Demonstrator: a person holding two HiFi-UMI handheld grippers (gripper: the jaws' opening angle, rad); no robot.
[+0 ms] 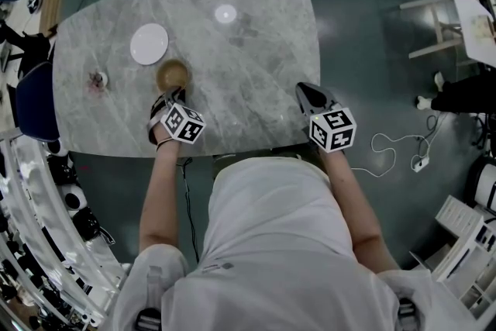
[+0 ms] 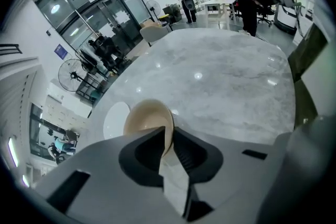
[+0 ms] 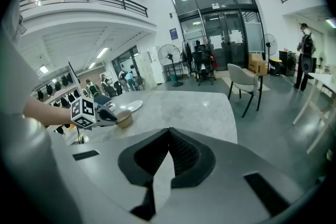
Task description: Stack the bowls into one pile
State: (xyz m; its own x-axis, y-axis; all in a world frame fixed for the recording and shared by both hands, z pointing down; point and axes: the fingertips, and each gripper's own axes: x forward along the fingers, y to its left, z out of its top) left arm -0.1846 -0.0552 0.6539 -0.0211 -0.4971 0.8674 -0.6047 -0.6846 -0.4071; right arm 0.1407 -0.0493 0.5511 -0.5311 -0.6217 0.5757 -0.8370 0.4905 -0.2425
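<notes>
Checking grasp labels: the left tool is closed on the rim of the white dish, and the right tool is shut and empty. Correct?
No. The left tool grips the rim of the tan bowl, not the white dish beside it, as the left gripper view shows. The right tool is indeed shut and empty.

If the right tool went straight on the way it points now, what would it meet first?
Probably the bare marble table just past the right tool, which points down at it with nothing between. The tan bowl lies well left of that line.
</notes>
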